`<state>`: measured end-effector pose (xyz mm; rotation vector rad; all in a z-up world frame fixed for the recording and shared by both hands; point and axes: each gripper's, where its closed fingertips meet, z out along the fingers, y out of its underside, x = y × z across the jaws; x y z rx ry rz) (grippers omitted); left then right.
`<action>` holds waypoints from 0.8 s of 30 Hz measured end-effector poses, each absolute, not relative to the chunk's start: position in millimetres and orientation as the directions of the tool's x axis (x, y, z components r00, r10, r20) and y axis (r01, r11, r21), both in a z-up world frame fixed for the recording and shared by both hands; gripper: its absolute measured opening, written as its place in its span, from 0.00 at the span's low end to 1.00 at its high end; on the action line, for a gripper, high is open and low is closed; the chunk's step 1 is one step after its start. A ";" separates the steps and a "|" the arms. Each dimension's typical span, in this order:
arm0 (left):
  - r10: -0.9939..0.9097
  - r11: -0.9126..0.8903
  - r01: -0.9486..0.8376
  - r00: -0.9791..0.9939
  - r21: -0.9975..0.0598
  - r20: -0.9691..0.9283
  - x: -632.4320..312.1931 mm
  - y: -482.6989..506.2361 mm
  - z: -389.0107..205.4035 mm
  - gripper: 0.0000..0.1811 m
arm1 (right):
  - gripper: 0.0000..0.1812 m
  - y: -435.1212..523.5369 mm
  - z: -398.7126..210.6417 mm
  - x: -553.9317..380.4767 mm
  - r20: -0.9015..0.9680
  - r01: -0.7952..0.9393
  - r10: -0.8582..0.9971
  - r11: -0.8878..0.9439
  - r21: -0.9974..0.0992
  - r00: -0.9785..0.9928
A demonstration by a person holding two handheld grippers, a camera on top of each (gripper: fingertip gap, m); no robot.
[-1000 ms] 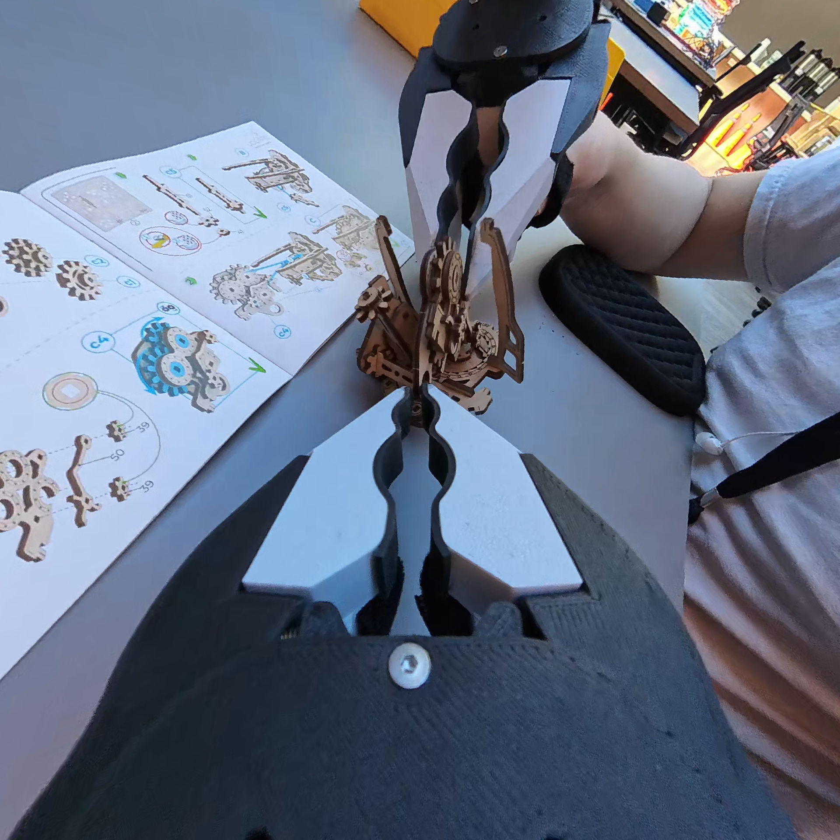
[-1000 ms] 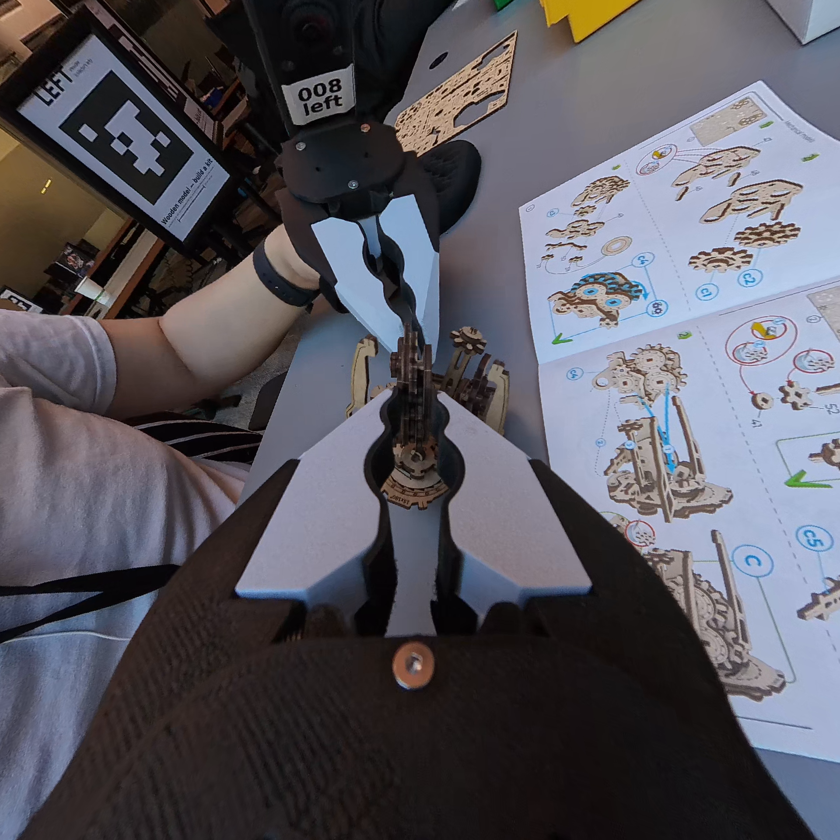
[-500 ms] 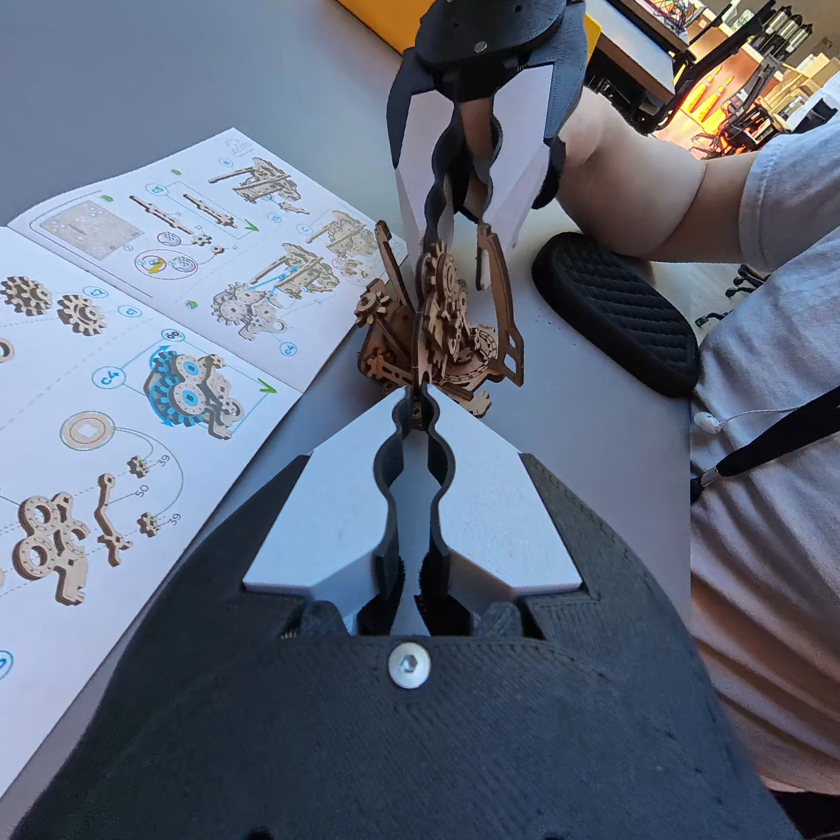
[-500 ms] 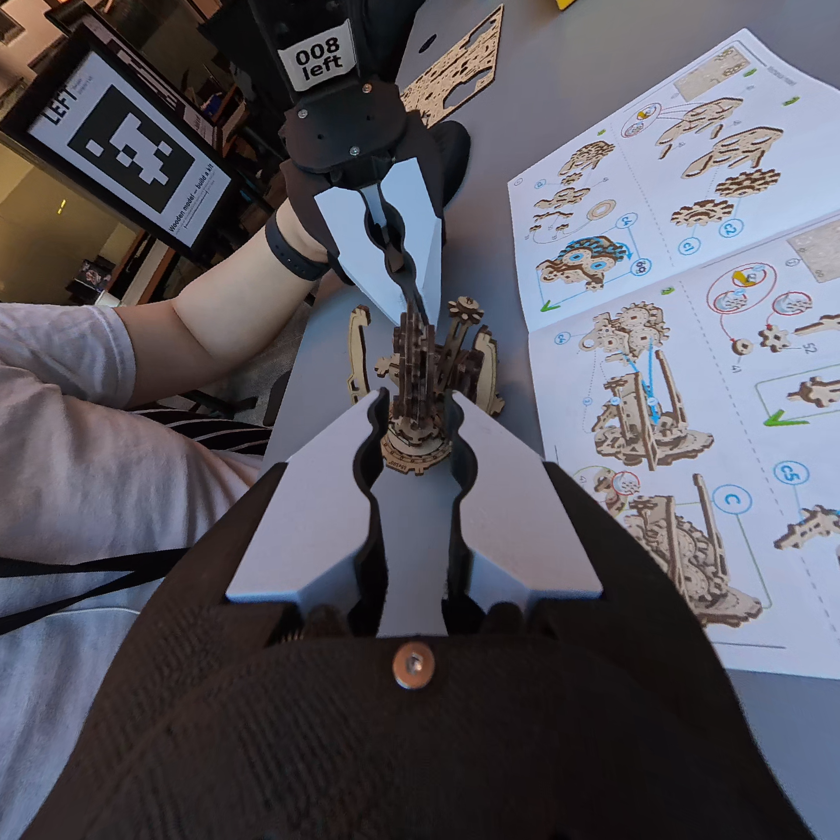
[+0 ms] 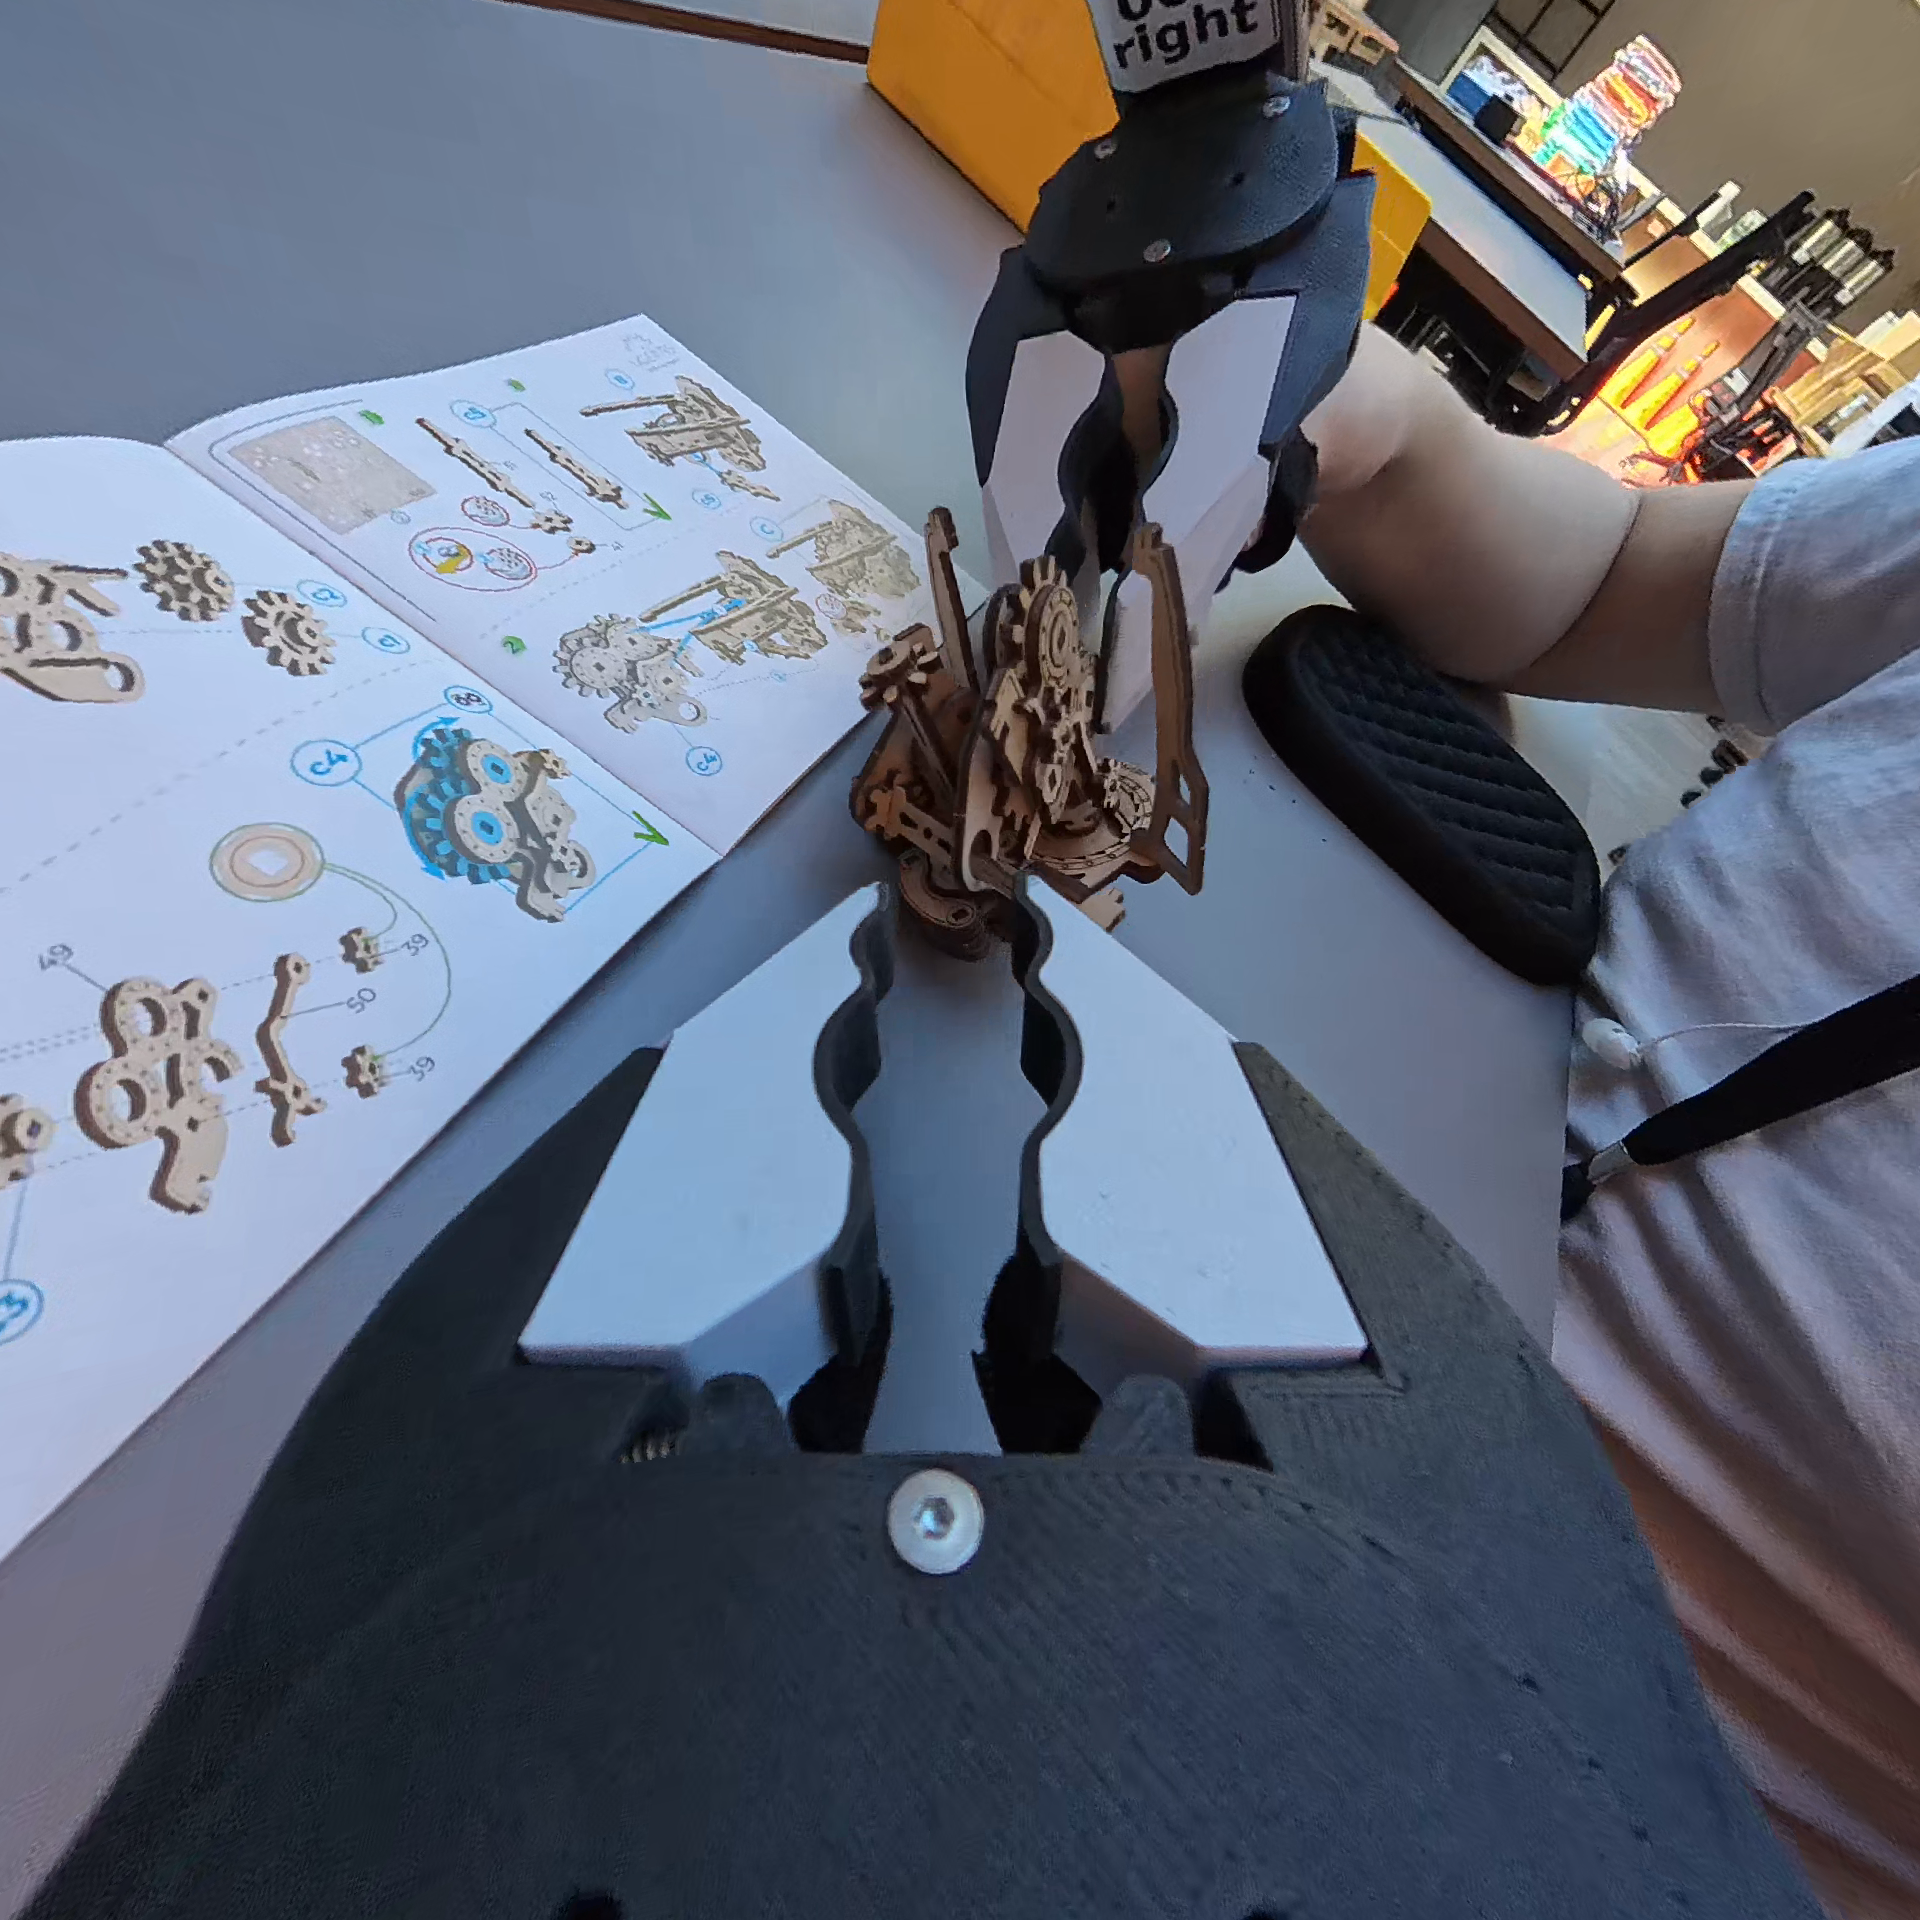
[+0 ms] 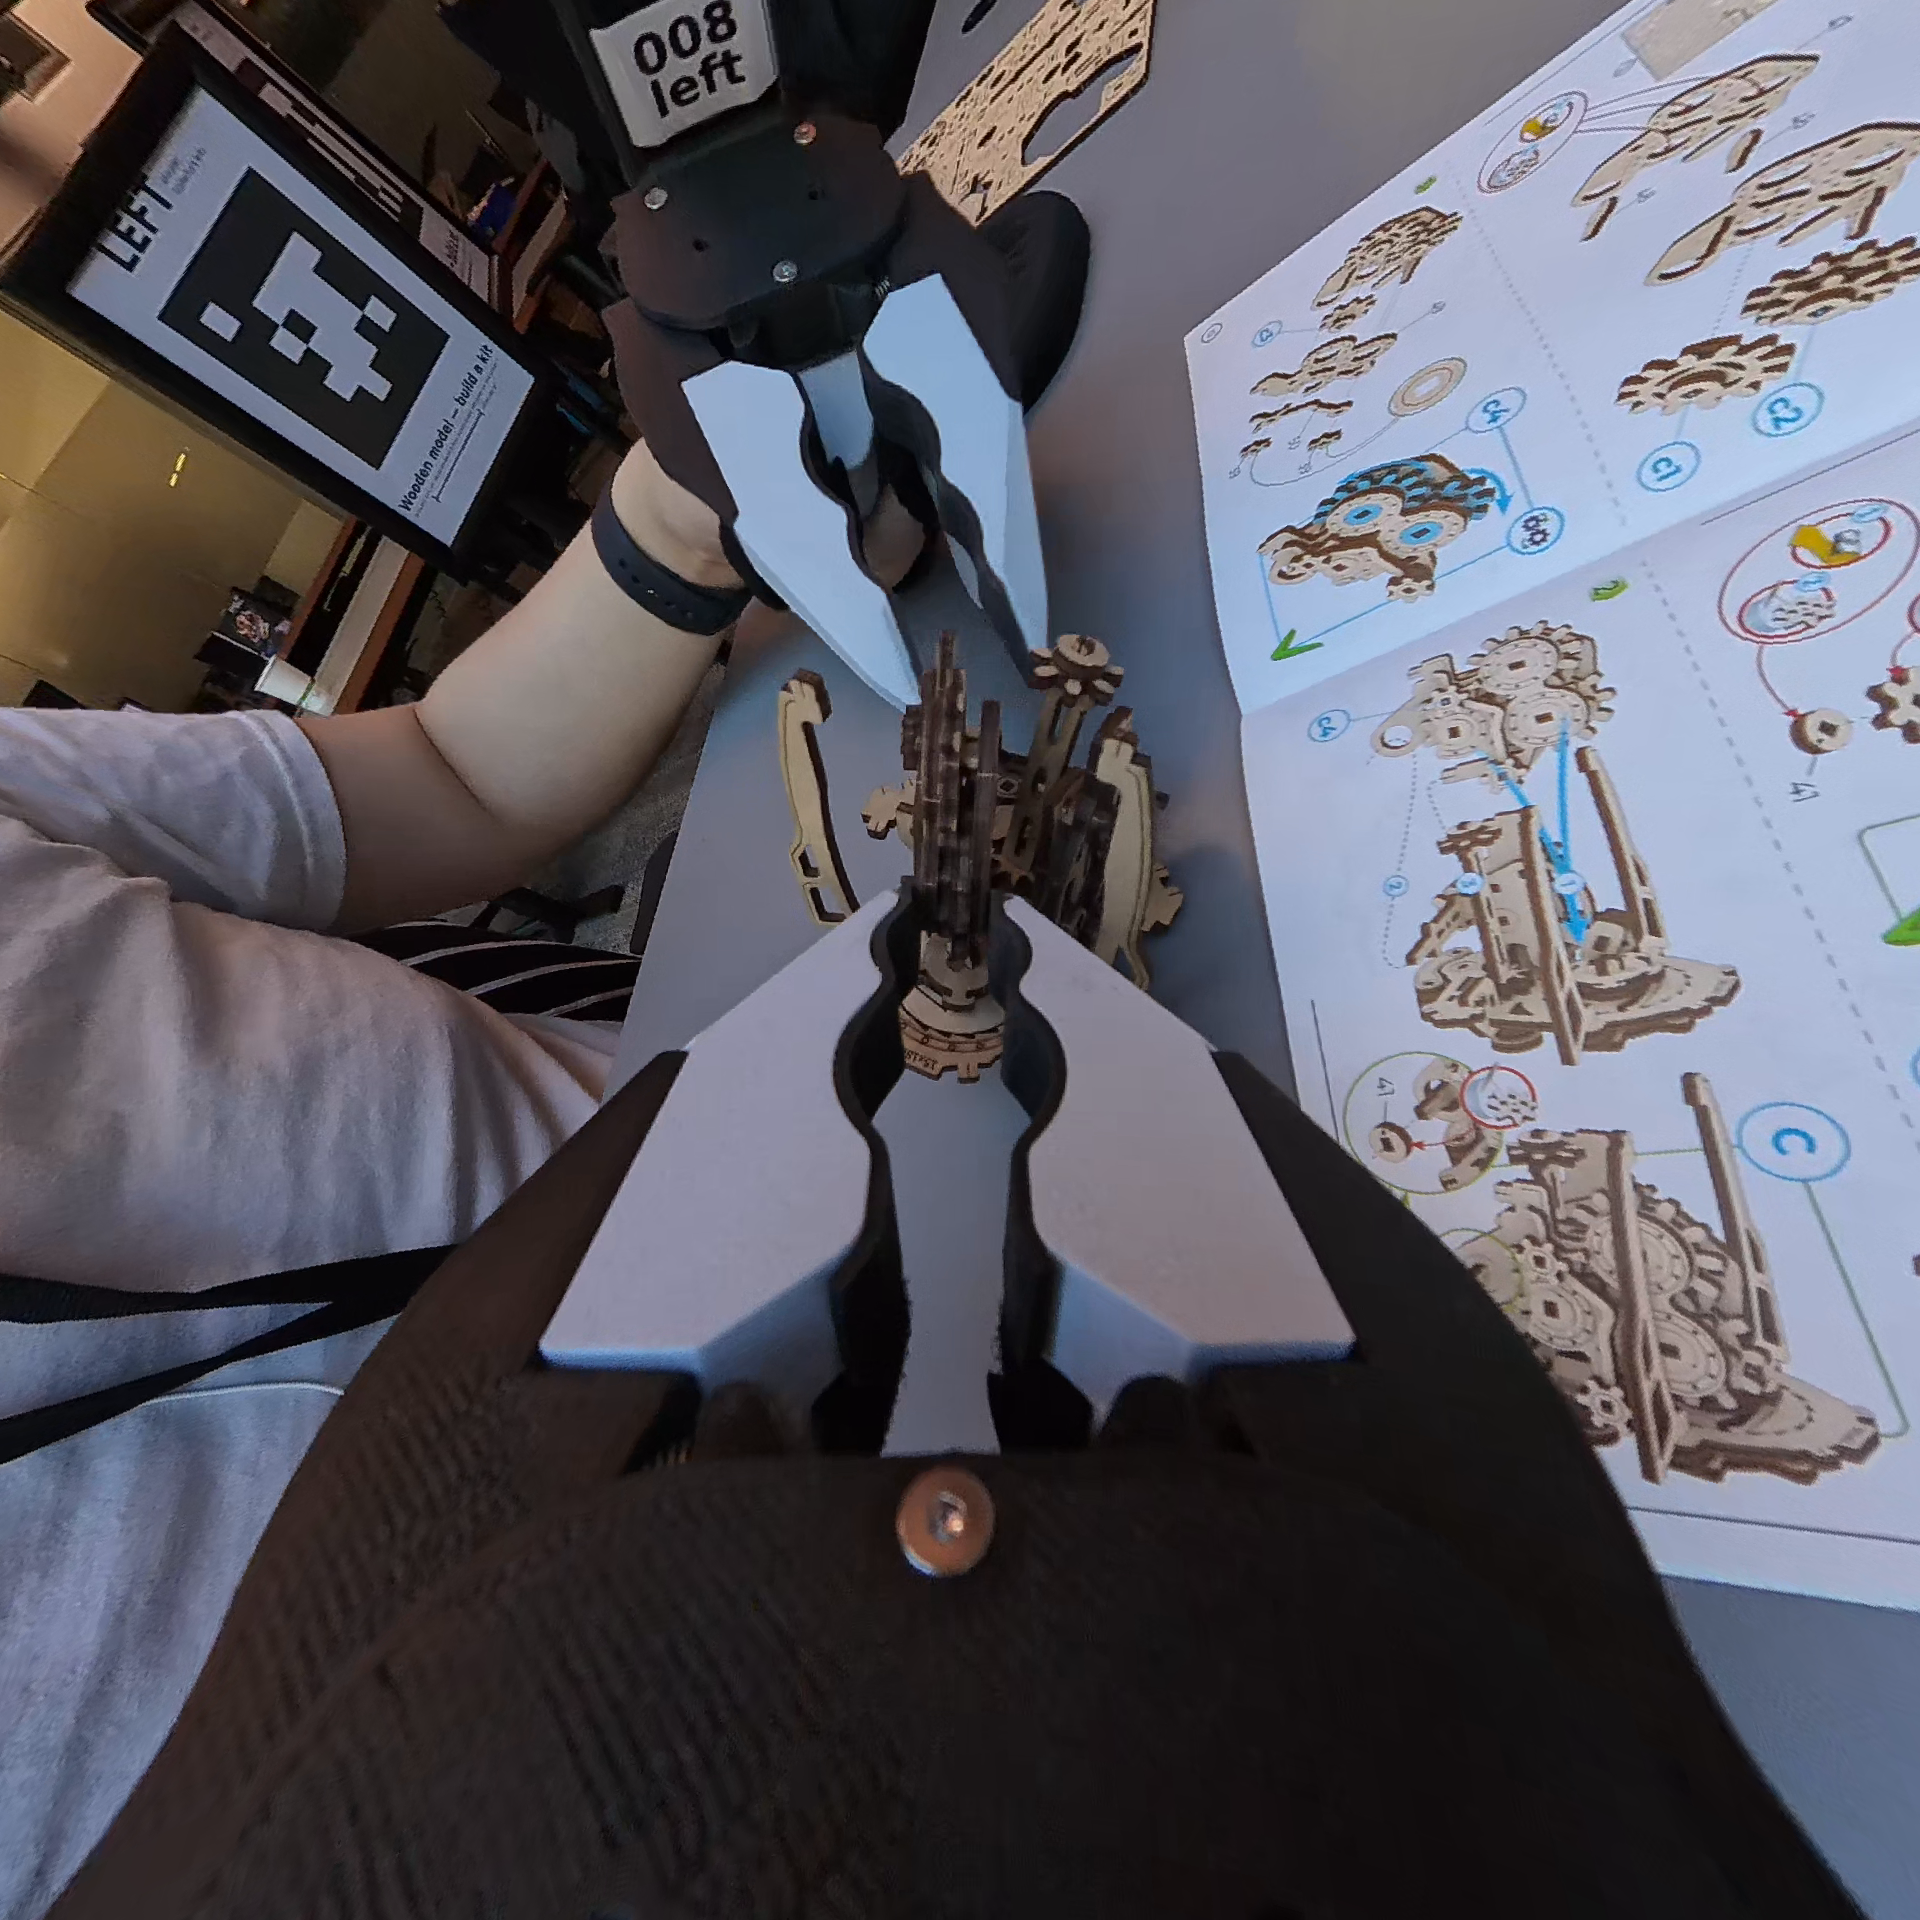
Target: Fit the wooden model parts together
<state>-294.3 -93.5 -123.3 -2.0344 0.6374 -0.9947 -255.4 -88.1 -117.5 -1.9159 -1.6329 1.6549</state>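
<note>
We see the wooden model (image 5: 1023,748) standing on the tabletop (image 5: 1340,935) between our left tool (image 5: 951,914) and our right tool (image 5: 1117,582), with the open instruction booklet (image 5: 343,748) lying just beside it and the armrest pad (image 5: 1423,779) on its other side.

My left gripper (image 5: 951,914) has its jaws parted around the near base of the wooden gear model (image 5: 1023,748), which stands on the grey table (image 5: 1299,987). My right gripper (image 5: 1112,613) reaches down from the far side, fingertips around the top gear. An open instruction booklet (image 5: 343,727) lies to the left, a black padded rest (image 5: 1423,790) to the right, a yellow box (image 5: 977,94) beyond.
</note>
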 end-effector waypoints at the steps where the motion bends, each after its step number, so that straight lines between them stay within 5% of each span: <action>1: -0.693 -0.569 -0.088 0.586 -0.817 0.420 -297.2 -96.2 -121.5 0.11 | 0.06 -88.2 -117.4 -255.6 -0.625 0.616 0.758 -0.407 -0.675 -0.184; 24: -0.637 -0.494 -0.193 0.744 -0.848 0.202 -274.2 -113.2 -137.3 0.04 | 0.06 -92.0 -117.9 -256.1 -0.601 0.611 0.793 -0.427 -0.666 -0.102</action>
